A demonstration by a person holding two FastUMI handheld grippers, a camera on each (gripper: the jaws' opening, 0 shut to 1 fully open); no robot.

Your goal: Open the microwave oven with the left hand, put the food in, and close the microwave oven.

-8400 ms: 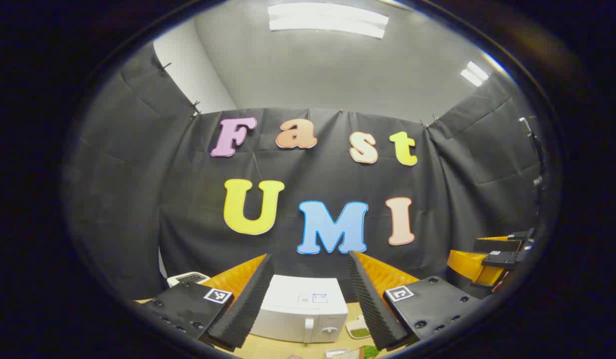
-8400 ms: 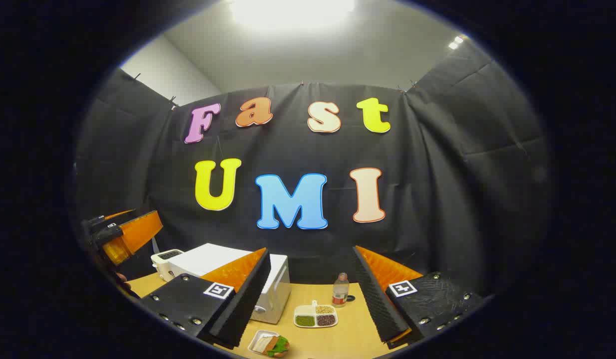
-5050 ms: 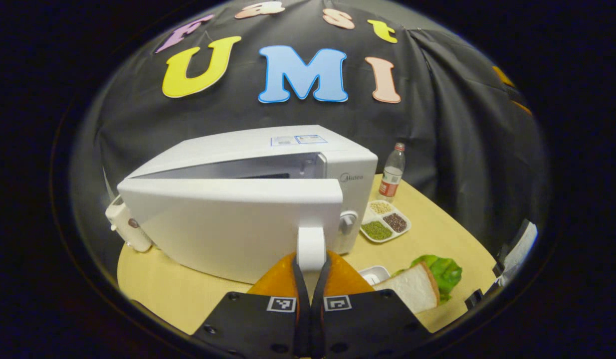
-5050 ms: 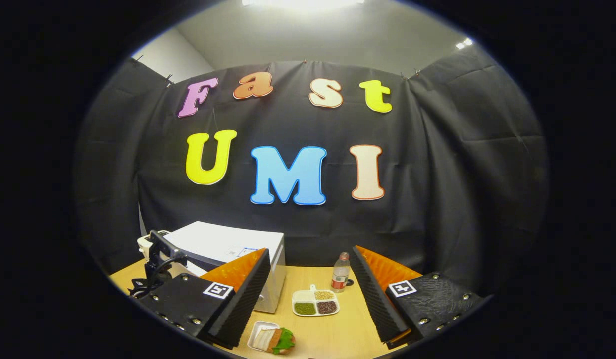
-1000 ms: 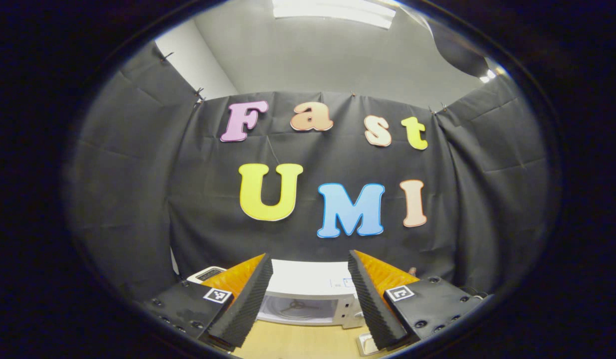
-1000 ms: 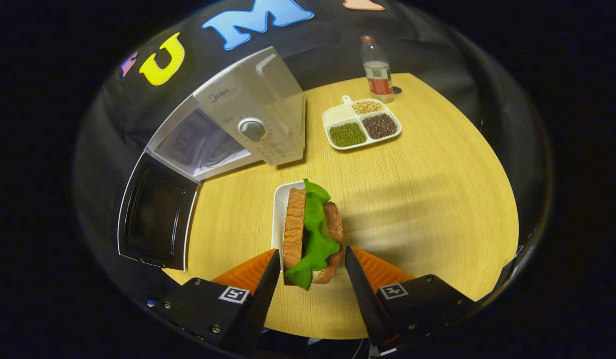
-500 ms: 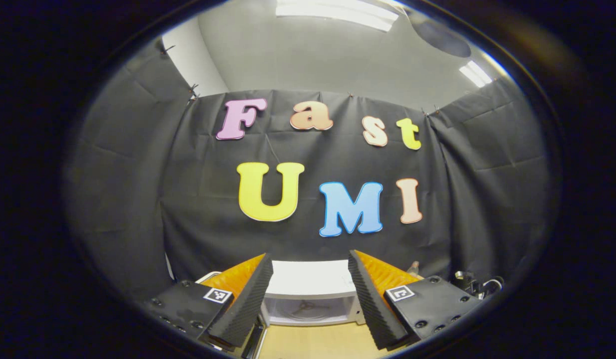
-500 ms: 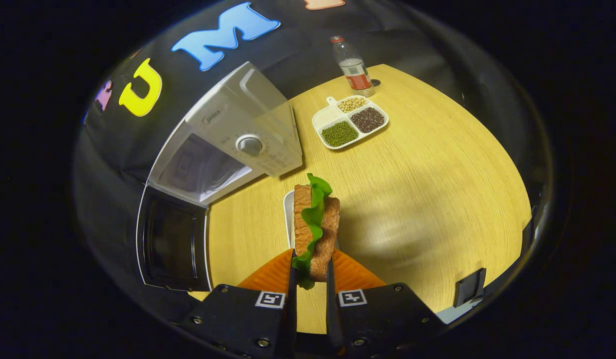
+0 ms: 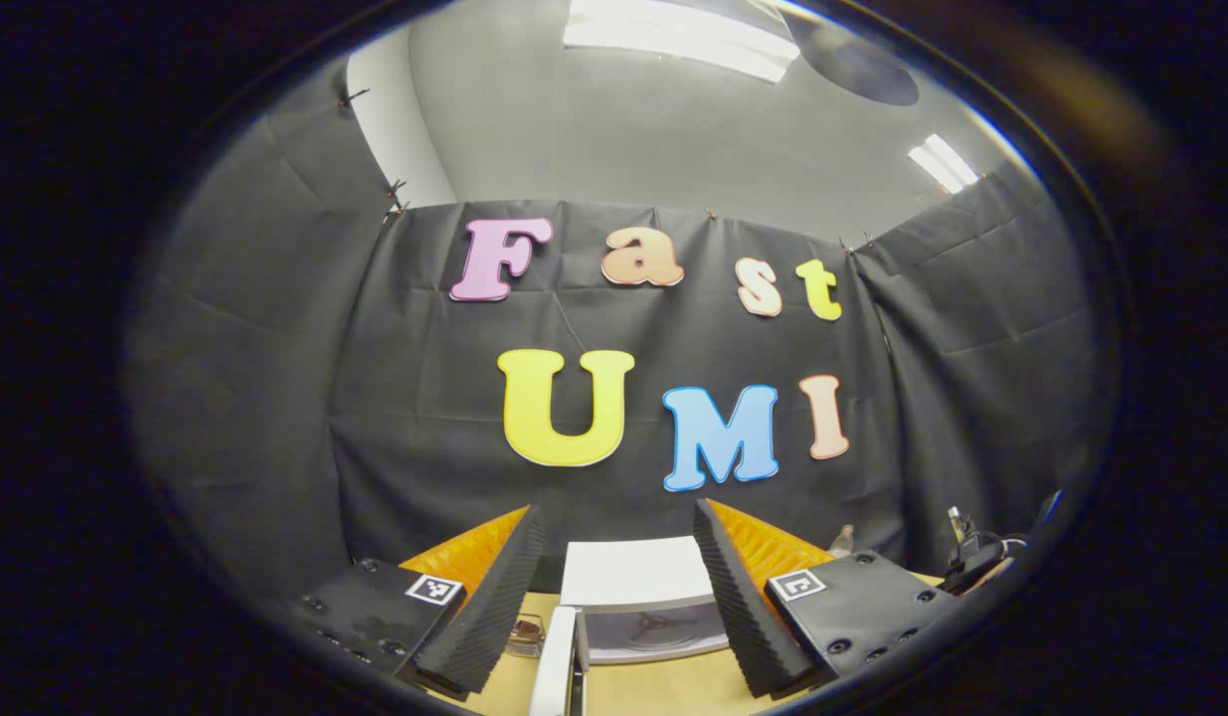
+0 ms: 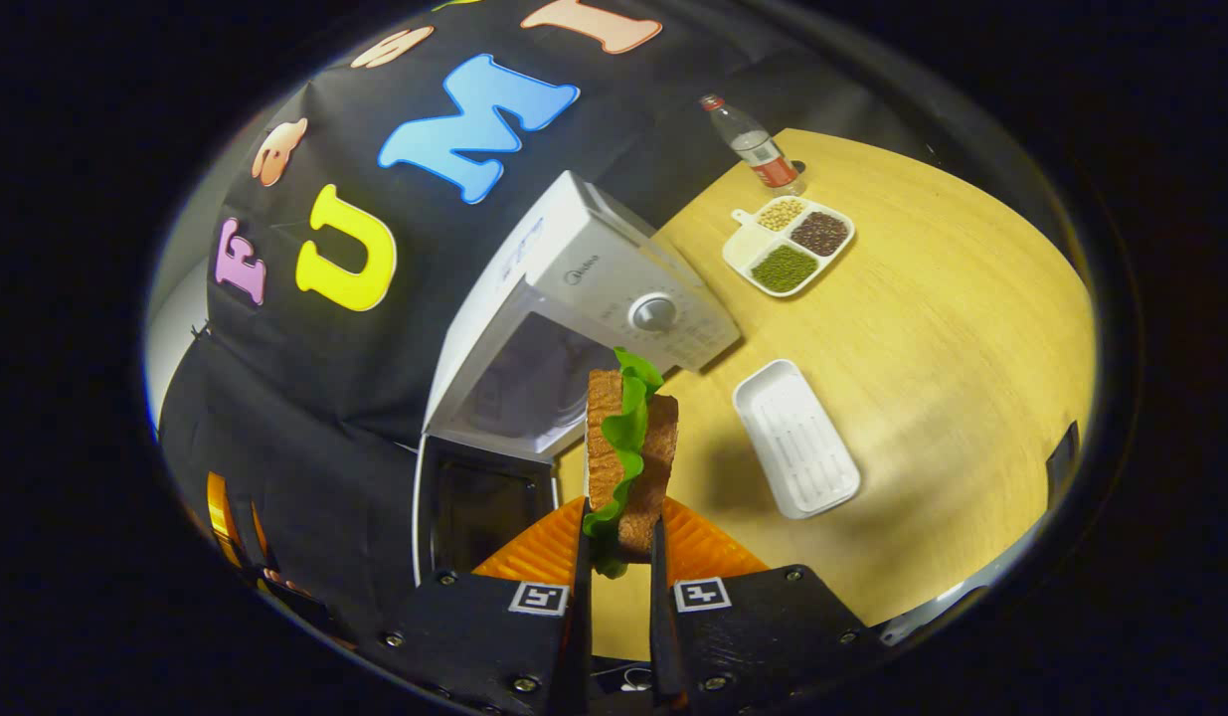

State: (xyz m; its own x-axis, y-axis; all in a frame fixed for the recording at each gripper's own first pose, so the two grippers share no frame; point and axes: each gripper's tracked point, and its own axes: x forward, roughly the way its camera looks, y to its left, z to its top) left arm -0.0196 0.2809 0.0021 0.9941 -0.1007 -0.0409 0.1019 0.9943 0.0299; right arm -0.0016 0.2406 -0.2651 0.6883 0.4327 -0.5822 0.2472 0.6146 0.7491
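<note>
**Sandwich lifted, microwave open**

The wooden counter (image 10: 932,328) fills the right of my right gripper view. The white microwave oven (image 10: 594,298) sits at centre frame, its door (image 10: 479,512) swung open at lower left. An empty white tray (image 10: 795,438) lies right of centre, and a divided dish (image 10: 788,246) and a bottle (image 10: 755,144) sit at the upper right. My right gripper (image 10: 618,557) has its fingers pressed on the sandwich (image 10: 628,447), held off the counter before the oven's cavity. My left gripper (image 9: 614,582) holds nothing, its fingers spread wide at the bottom of its view.
</note>
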